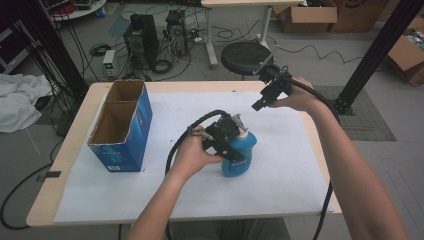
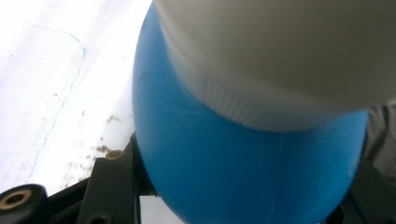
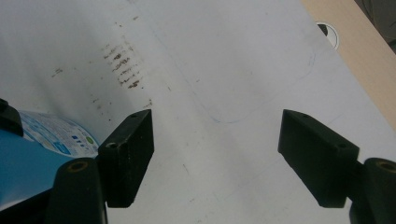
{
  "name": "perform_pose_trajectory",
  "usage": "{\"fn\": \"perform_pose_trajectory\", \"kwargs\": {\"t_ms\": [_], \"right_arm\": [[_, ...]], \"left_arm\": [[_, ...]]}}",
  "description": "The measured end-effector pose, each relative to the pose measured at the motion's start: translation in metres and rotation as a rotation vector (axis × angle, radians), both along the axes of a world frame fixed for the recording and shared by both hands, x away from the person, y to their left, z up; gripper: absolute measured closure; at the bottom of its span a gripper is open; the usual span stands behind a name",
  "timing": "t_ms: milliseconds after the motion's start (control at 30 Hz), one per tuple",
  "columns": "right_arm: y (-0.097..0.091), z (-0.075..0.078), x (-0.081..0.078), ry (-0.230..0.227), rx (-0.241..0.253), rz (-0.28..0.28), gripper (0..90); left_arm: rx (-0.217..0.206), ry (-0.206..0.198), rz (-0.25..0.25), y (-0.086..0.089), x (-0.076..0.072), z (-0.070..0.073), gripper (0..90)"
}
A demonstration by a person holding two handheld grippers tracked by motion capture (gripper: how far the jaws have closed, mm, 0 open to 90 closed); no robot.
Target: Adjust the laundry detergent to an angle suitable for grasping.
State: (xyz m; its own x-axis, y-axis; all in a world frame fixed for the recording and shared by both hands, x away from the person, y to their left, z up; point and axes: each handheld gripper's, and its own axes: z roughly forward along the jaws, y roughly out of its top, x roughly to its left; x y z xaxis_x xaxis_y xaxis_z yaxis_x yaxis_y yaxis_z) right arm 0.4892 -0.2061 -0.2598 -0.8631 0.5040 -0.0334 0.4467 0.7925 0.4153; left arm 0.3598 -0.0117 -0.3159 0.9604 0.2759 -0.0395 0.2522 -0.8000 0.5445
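The bottle [image 1: 239, 155] near the middle is bright blue with a white cap and a pale printed label. At the left, the open carton [image 1: 122, 127] is blue outside, brown cardboard inside. White paper [image 1: 280, 165], flecked with brown marks, covers the light wooden tabletop [image 1: 75, 135]. Both grippers' fingers [image 3: 128, 156] are black.

labels: blue bottle [image 1: 239, 156] has a printed label, way too blurry to read | blue box [image 1: 122, 131] small white sticker, same deal
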Motion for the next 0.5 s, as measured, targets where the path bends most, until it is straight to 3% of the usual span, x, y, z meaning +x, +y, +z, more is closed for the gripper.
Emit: {"fn": "perform_pose_trajectory", "kwargs": {"t_ms": [167,500], "right_arm": [[0.0,0.0,0.0,-0.001,-0.002,-0.002,27.0],[0.003,0.0,-0.001,-0.003,-0.008,-0.003,27.0]], "left_arm": [[0.015,0.034,-0.076,0.023,0.005,0.006,44.5],[-0.006,0.037,-0.174,0.044,0.013,0.004,44.6]]}}
